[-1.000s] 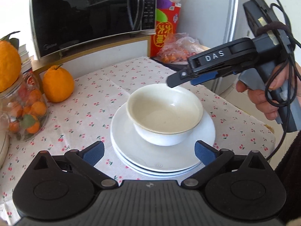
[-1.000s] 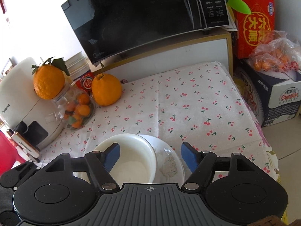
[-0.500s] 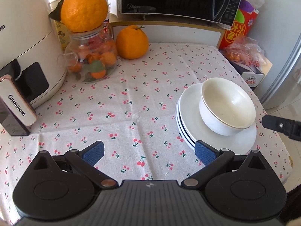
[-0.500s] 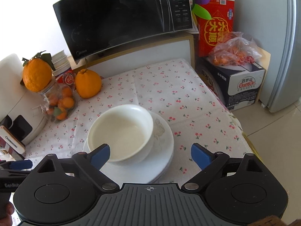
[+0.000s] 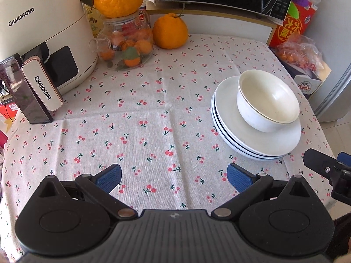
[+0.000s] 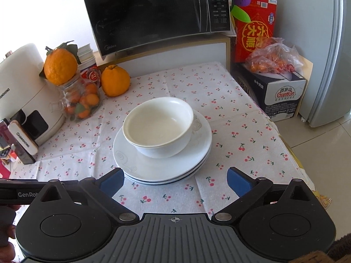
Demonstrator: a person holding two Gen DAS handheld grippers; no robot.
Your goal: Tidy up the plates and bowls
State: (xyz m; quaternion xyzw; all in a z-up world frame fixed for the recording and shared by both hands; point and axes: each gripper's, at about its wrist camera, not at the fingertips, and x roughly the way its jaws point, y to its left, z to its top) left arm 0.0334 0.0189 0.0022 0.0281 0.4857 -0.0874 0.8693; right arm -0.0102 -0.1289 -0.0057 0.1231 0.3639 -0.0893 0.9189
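A white bowl (image 5: 266, 100) (image 6: 159, 126) sits on a stack of white plates (image 5: 232, 135) (image 6: 166, 168) on the cherry-print tablecloth, near the table's right edge. My left gripper (image 5: 174, 177) is open and empty, above bare cloth to the left of the stack. My right gripper (image 6: 175, 178) is open and empty, just in front of the stack and apart from it. The right gripper's tip also shows in the left wrist view (image 5: 324, 166).
A white air fryer (image 5: 41, 32) and a dark box (image 5: 33, 92) stand at the left. A glass jar of oranges (image 5: 125, 43), a loose orange (image 5: 170, 30) and a microwave (image 6: 158, 13) are at the back. Boxes (image 6: 278, 92) and a fridge (image 6: 329, 54) stand right of the table.
Both grippers have pulled back from the bowl. The left has swung left over the cloth. The right has risen and widened its jaws. The bowl stays on the plates.
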